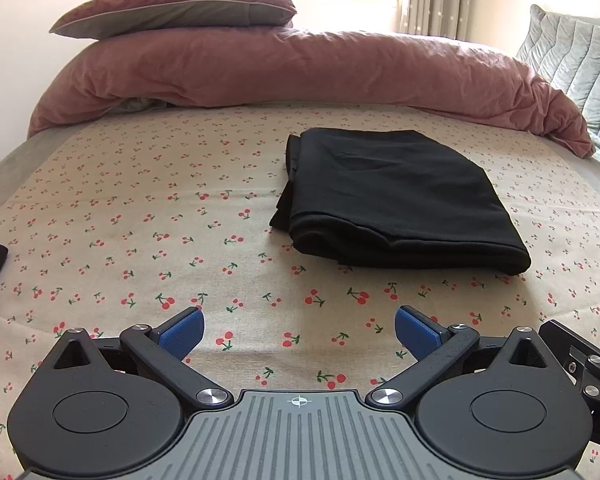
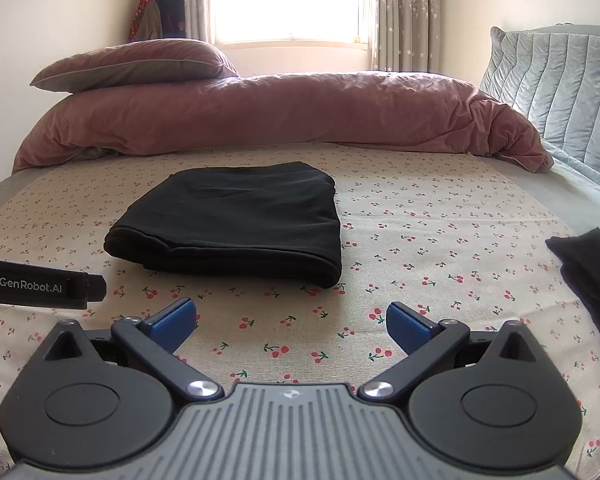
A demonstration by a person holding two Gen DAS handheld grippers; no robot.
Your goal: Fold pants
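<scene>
The black pants [image 1: 396, 204] lie folded into a thick rectangle on the cherry-print sheet [image 1: 140, 240], right of centre in the left wrist view. In the right wrist view the same pants [image 2: 236, 220] sit left of centre. My left gripper [image 1: 299, 330] hovers open over bare sheet, well short of the pants' near edge. My right gripper [image 2: 291, 322] is open too, a short way in front of the pants, with nothing between its blue pads [image 2: 406, 326].
A pink duvet [image 1: 300, 76] with a pillow [image 1: 180, 10] on it runs across the back of the bed. A grey quilted cushion [image 2: 560, 80] stands at the right. Another dark cloth [image 2: 592, 280] lies at the right edge. The strap of the left gripper [image 2: 40, 284] shows at left.
</scene>
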